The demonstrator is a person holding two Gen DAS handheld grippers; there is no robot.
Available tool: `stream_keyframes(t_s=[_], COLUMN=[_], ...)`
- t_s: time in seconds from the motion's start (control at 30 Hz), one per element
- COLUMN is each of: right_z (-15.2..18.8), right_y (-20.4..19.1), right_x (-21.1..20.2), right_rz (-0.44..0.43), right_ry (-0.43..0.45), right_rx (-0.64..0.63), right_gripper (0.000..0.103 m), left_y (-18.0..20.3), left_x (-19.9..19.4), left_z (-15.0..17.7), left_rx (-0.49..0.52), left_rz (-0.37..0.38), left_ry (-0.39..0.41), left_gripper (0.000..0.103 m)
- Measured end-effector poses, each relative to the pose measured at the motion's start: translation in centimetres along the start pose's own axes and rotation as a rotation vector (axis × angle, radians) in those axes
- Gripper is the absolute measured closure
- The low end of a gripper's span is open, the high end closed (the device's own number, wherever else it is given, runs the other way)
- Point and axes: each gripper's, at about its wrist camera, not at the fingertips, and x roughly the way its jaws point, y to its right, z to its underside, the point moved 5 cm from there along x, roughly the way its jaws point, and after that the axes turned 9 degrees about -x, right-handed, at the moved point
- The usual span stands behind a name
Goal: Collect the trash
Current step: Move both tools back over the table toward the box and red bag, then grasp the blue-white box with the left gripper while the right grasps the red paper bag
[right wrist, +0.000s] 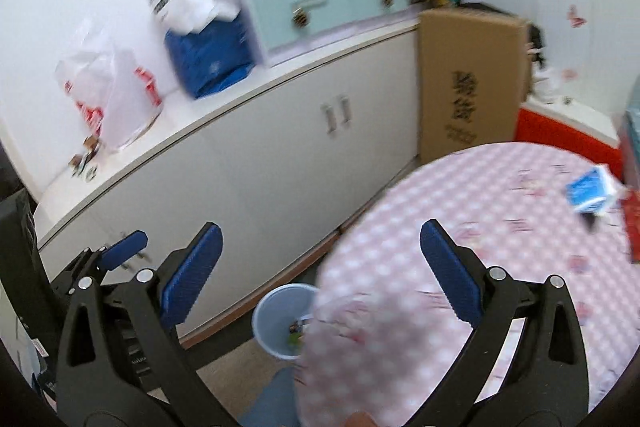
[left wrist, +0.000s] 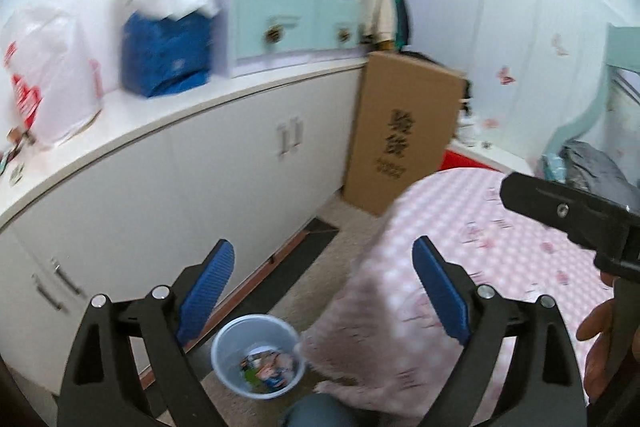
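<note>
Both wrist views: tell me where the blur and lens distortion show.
Left wrist view: the cabinet edge bows in a fisheye curve, the bags on top smear with motion blur, the left gripper stays sharp. Right wrist view: the tablecloth checks and blue carton are smeared, the right gripper crisp.

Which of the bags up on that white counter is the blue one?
The blue bag in the middle, between the red-printed clear bag and the mint drawer box.

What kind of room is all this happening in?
Probably a lived-in home room: a round table under a pink checked cloth, white cabinets piled with shopping bags, and a small bin on the floor.
</note>
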Motion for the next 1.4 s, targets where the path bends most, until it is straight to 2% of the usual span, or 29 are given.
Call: stream_keyframes(t_s=[0.13,0.3,0.43,0.63,0.77,0.9,1.07,1.23,1.3,1.37,1.4], right_z=[0.9,2.6,4.5,7.2,9.3,11.0,12.4,12.5,12.2,11.8,11.7], right_y=[4.8,10.5,16.0,22.9,27.6,31.6,36.1,38.9,39.6,39.9,40.1], right_x=[-4.1,-8.3,-10.6,-12.9,-13.0,-12.1,-9.5,-6.7,-5.5,-4.5,-4.0], right_rz=[0.095,0.219,0.321,0.433,0.515,0.559,0.568,0.561,0.553,0.543,0.538], right_ry=[0.037,0.063,0.063,0.047,0.011,-0.027,-0.069,-0.095,-0.1,-0.104,-0.112], right_rx=[0.048,0.124,0.2,0.297,0.352,0.4,0.433,0.436,0.422,0.413,0.409], right_gripper=[0.006,0.006,0.006,0.006,0.006,0.006,0.006,0.007,0.014,0.031,0.043], left_y=[4.7,10.6,15.4,20.9,25.4,29.9,35.2,39.1,40.4,41.3,41.8], left_x=[-0.4,-0.2,0.4,2.4,4.9,8.3,13.6,18.3,20.1,21.3,21.8], left_z=[0.1,0.3,0.8,1.9,2.9,4.1,5.7,6.7,7.3,7.5,7.6], left_rx=[0.063,0.129,0.192,0.257,0.311,0.383,0.46,0.529,0.565,0.575,0.582], left_rz=[0.046,0.14,0.213,0.285,0.323,0.36,0.376,0.377,0.367,0.366,0.367], left_ry=[0.013,0.007,-0.004,-0.036,-0.075,-0.12,-0.168,-0.209,-0.238,-0.26,-0.268], left_gripper=[0.014,0.014,0.014,0.014,0.014,0.014,0.014,0.014,0.014,0.015,0.022])
